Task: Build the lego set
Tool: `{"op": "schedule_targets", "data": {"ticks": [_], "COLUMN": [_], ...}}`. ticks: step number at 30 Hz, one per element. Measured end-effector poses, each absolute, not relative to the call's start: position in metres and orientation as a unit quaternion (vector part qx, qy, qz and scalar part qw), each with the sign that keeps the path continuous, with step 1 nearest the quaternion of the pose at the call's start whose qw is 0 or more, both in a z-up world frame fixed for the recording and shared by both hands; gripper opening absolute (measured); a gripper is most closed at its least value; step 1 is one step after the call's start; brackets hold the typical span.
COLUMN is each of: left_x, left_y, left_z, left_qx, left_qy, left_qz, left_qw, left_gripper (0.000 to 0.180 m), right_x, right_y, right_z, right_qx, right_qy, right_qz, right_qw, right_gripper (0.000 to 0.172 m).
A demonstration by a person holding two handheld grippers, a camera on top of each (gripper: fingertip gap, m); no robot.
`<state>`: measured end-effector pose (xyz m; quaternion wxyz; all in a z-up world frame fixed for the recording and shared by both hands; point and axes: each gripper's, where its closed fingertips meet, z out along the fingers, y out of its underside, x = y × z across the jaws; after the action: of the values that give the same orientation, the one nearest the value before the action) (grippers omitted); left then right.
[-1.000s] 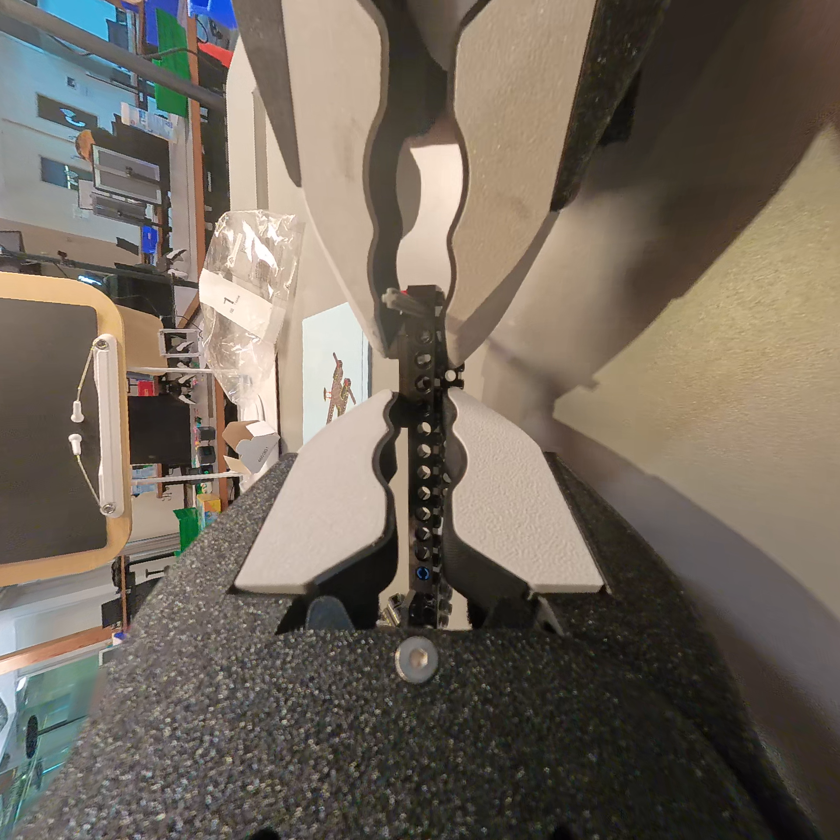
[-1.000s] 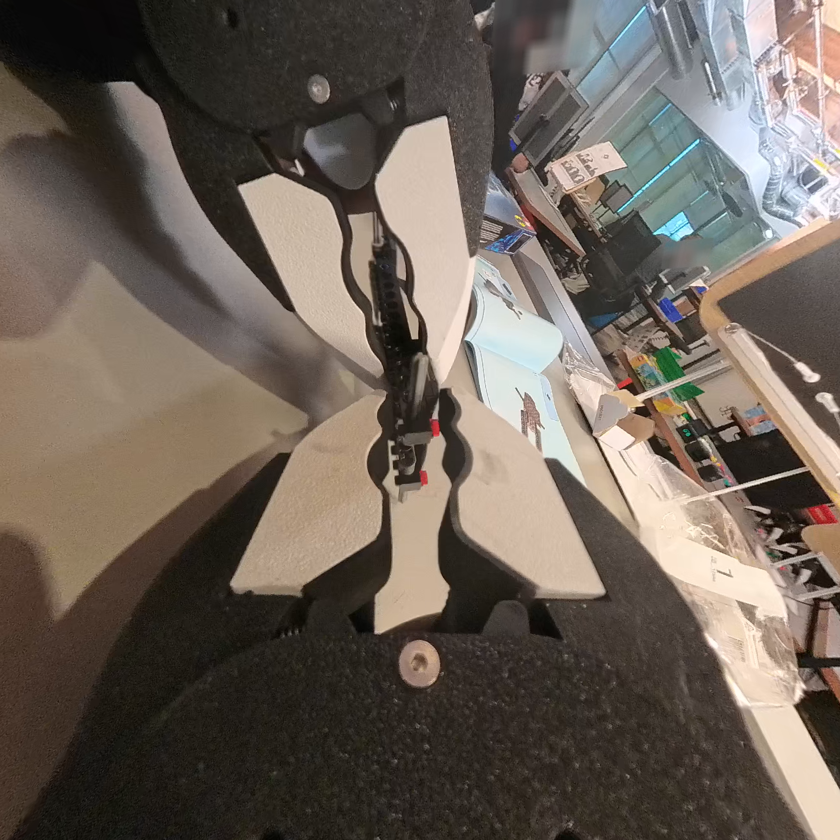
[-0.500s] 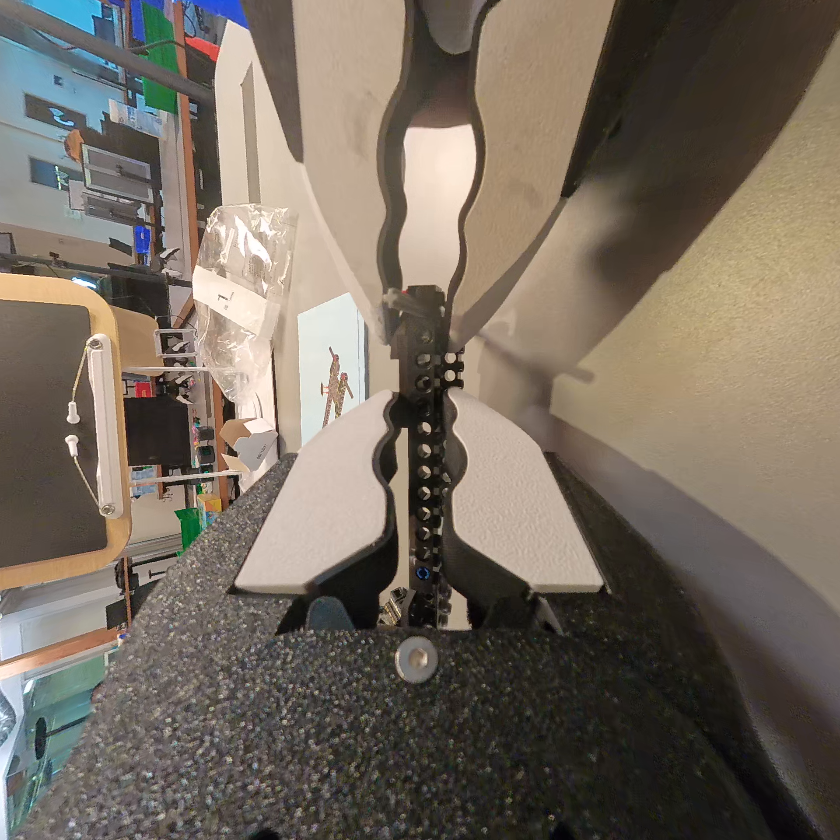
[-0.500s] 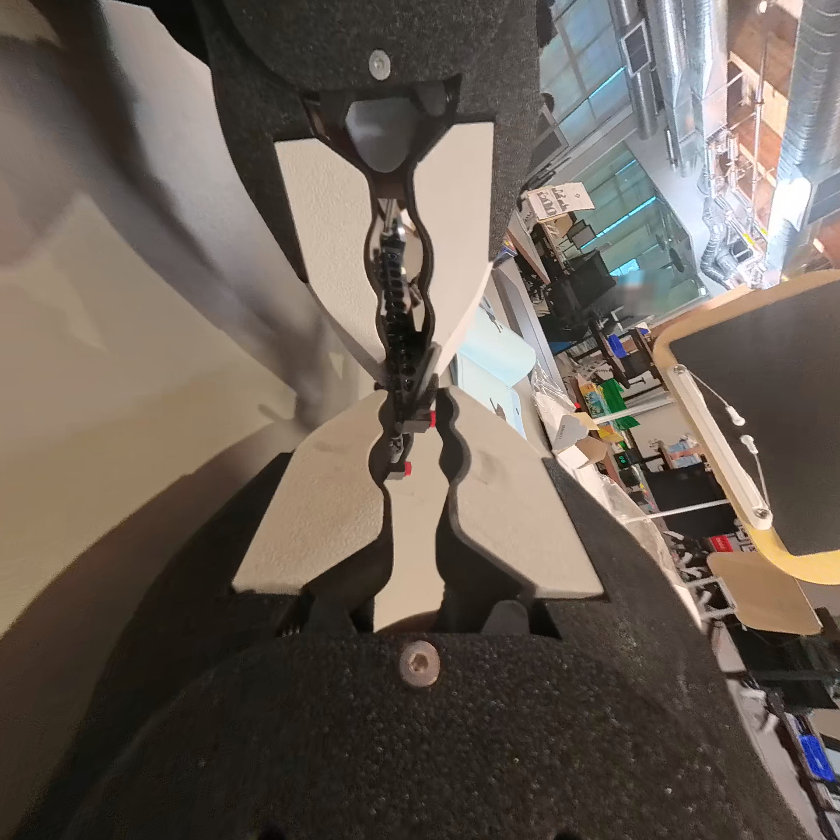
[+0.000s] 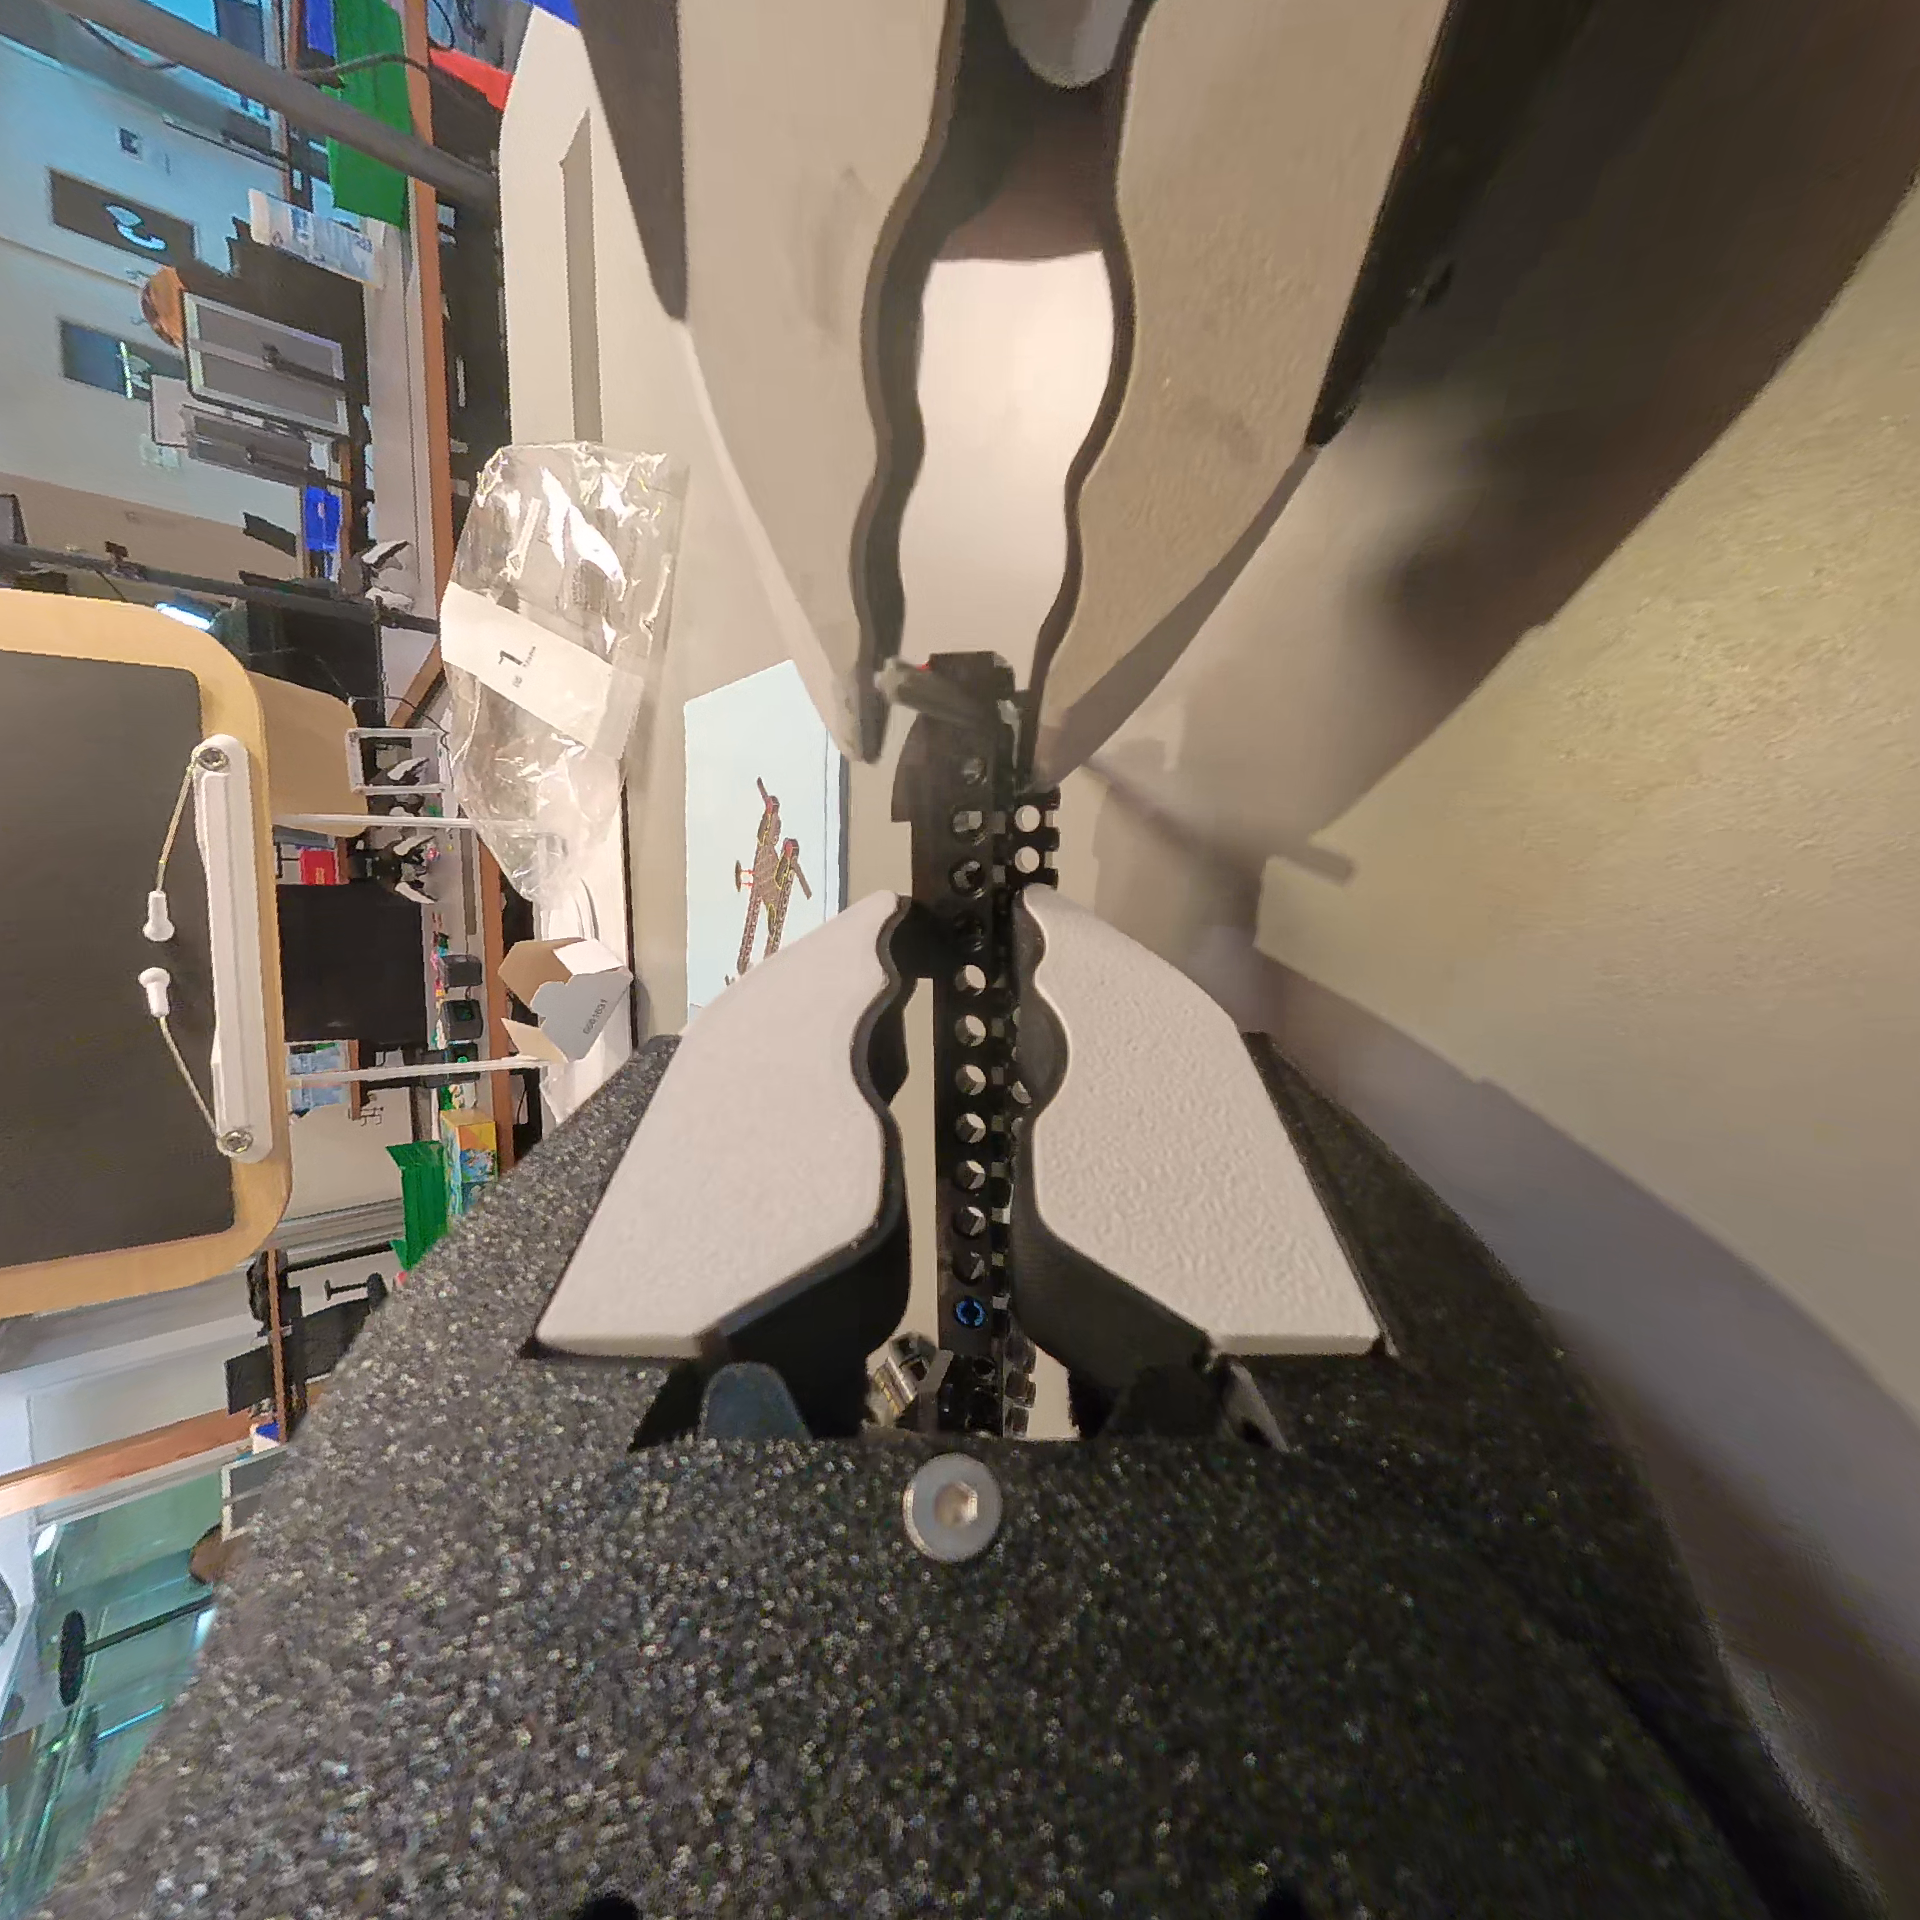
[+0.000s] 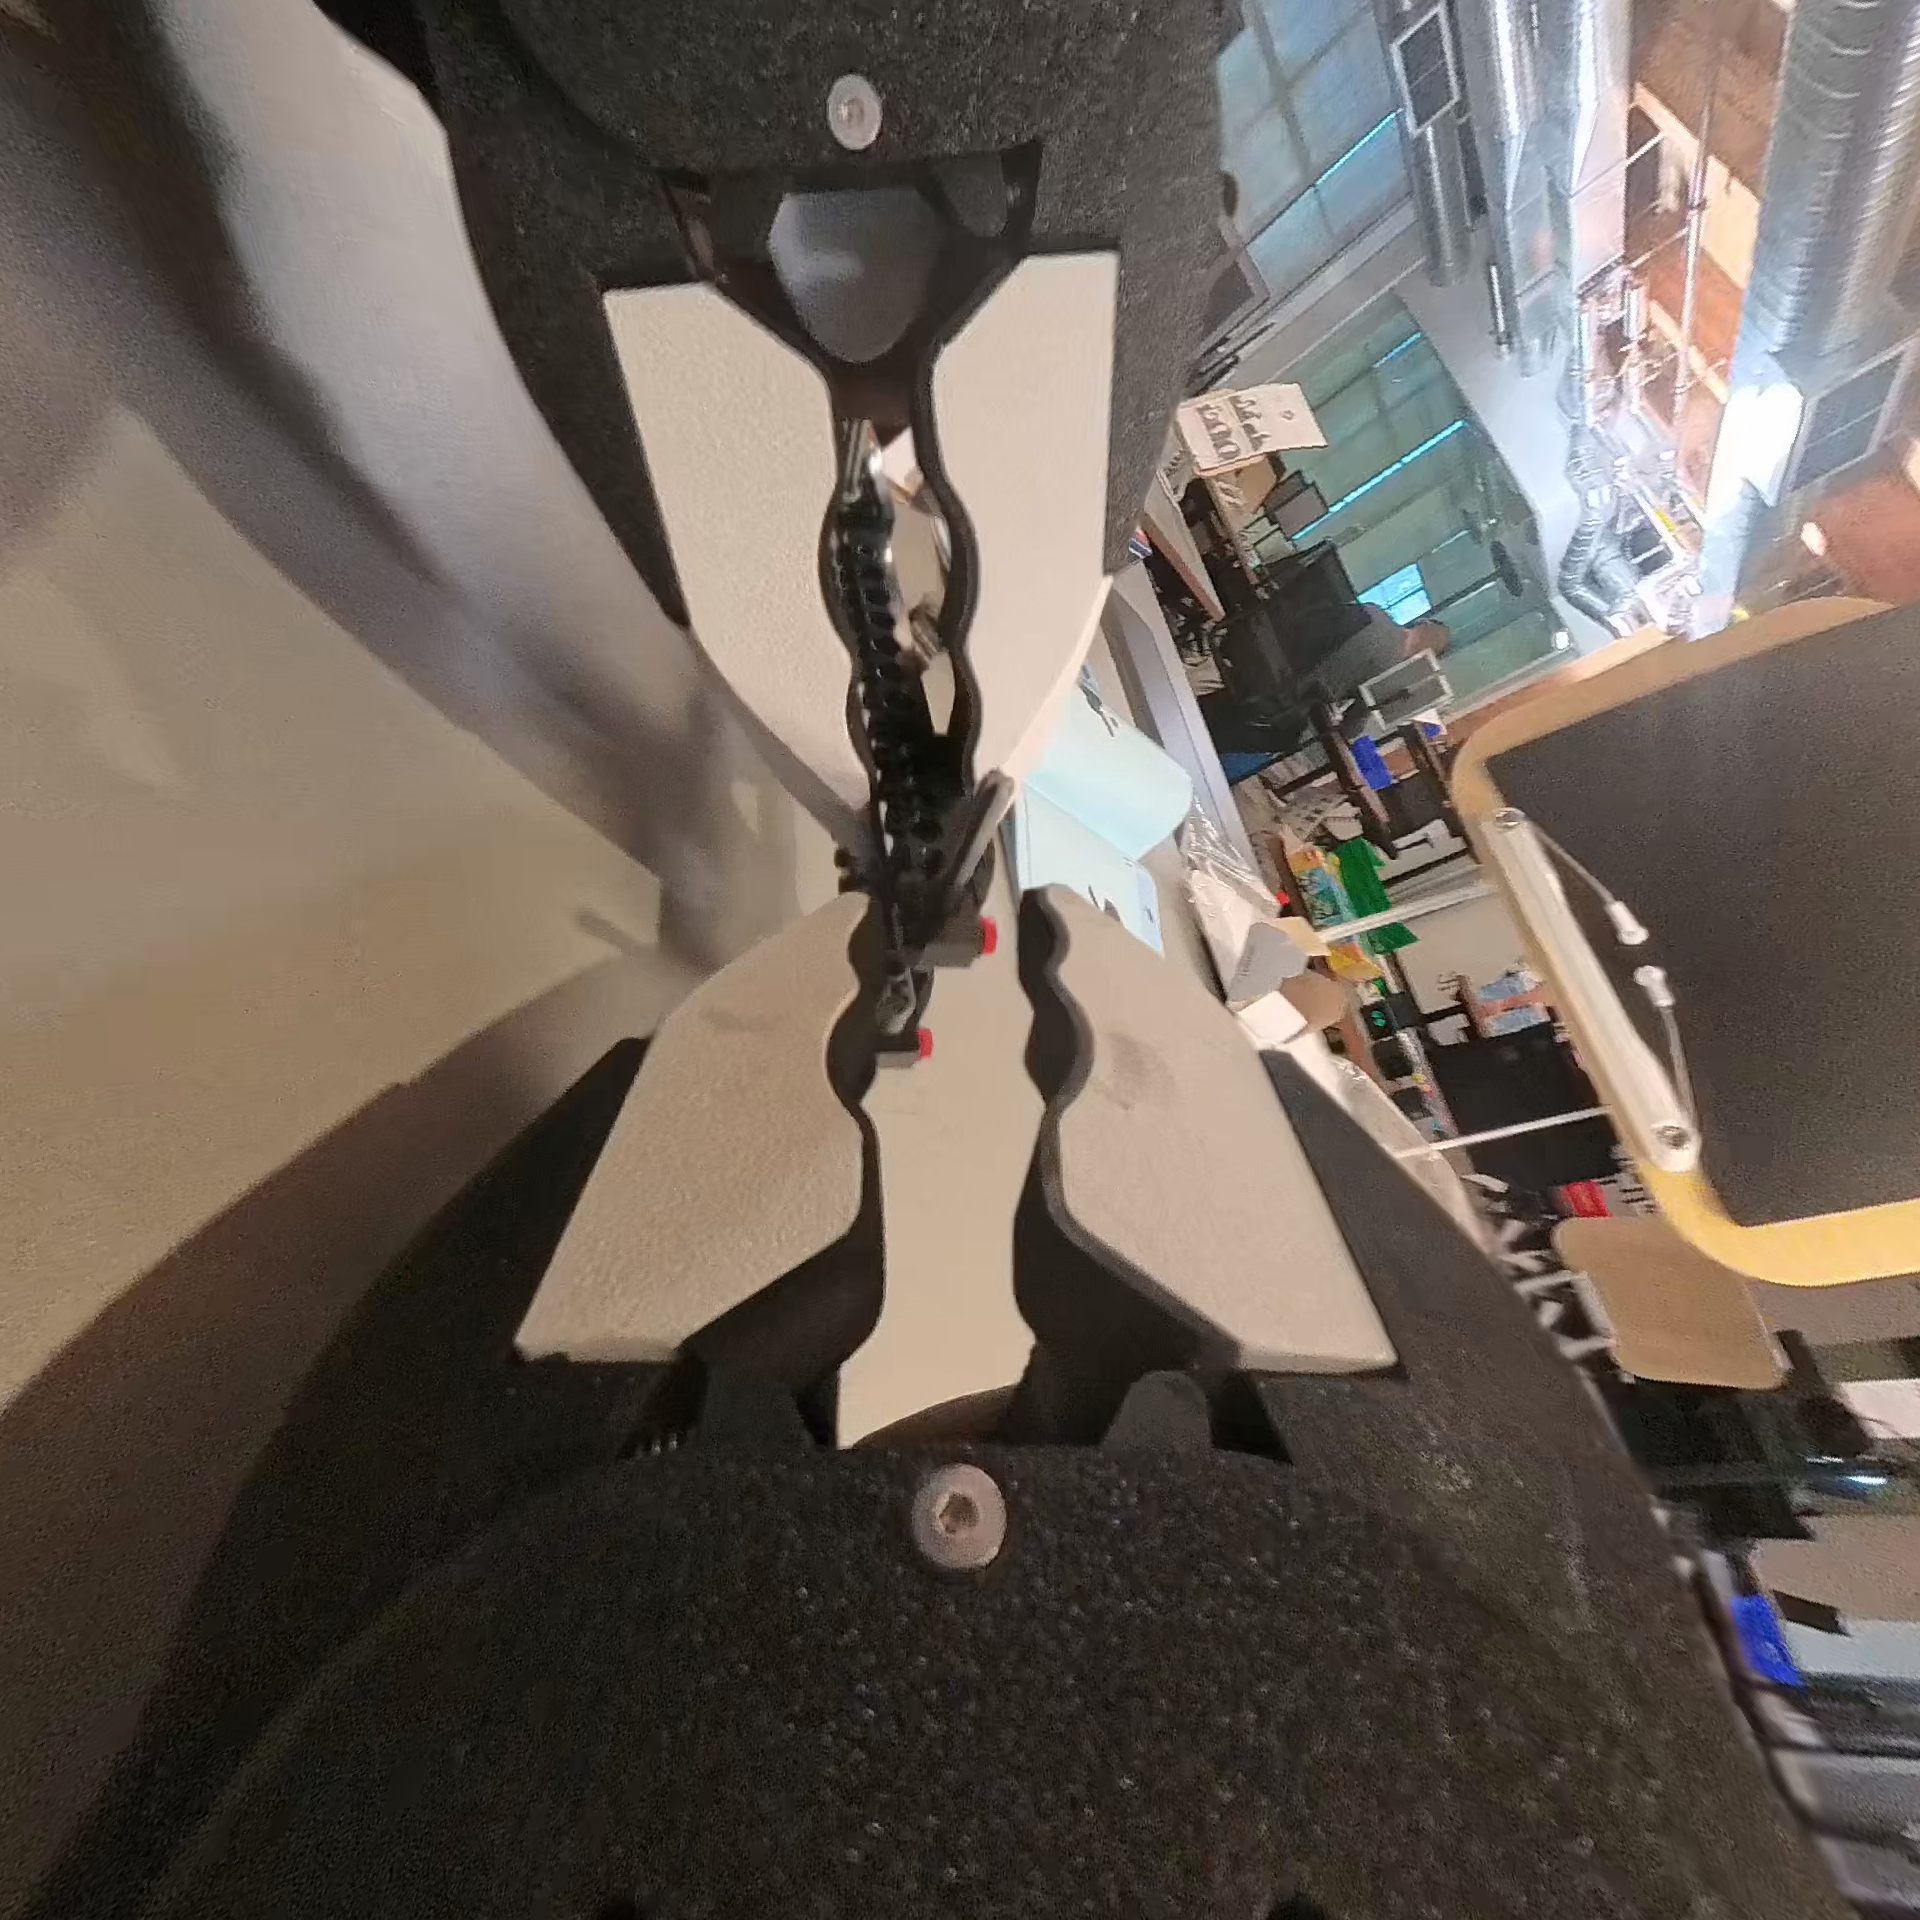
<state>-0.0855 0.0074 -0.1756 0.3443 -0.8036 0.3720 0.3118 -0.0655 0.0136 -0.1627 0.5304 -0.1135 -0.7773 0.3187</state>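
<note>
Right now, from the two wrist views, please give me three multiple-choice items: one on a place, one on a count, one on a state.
1. Where does the clear plastic bag lie?
A. Between the left gripper's fingers
B. On the table, beside the light blue instruction page
C. Hung on the black board

2. How many red pins show at the end of the black perforated beam in the right wrist view?
A. Two
B. Five
C. None

3. How does the right gripper stand?
A. Pressed shut on nothing
B. Apart, with a gap between one finger and the beam
C. Out of view

Answers: B, the bag rests on the tabletop next to the page; A, two red tips are visible; B, bare table shows between finger and beam.
</note>
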Motion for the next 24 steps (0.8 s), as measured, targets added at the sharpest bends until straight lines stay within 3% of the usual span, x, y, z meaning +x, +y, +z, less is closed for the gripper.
{"op": "schedule_targets", "data": {"ticks": [6, 14, 24], "left_x": [-0.0877, -0.0866, -0.0883], "left_y": [0.0068, 0.0075, 0.0069], "left_z": [-0.1763, -0.1755, -0.1766], "left_qx": [-0.798, -0.786, -0.785], "left_qy": [0.378, 0.385, 0.389], "left_qz": [0.321, 0.333, 0.333], "left_qw": [0.343, 0.351, 0.350], "left_gripper": [0.016, 0.017, 0.017], "right_x": [-0.0643, -0.0594, -0.0627], "right_y": [0.0172, 0.0148, 0.0131], "right_z": [-0.1681, -0.1615, -0.1635], "right_qx": [-0.095, -0.087, -0.085], "right_qy": [-0.782, -0.776, -0.776], "right_qz": [0.297, 0.331, 0.322], "right_qw": [0.539, 0.530, 0.536], "right_gripper": [0.039, 0.016, 0.015]}}
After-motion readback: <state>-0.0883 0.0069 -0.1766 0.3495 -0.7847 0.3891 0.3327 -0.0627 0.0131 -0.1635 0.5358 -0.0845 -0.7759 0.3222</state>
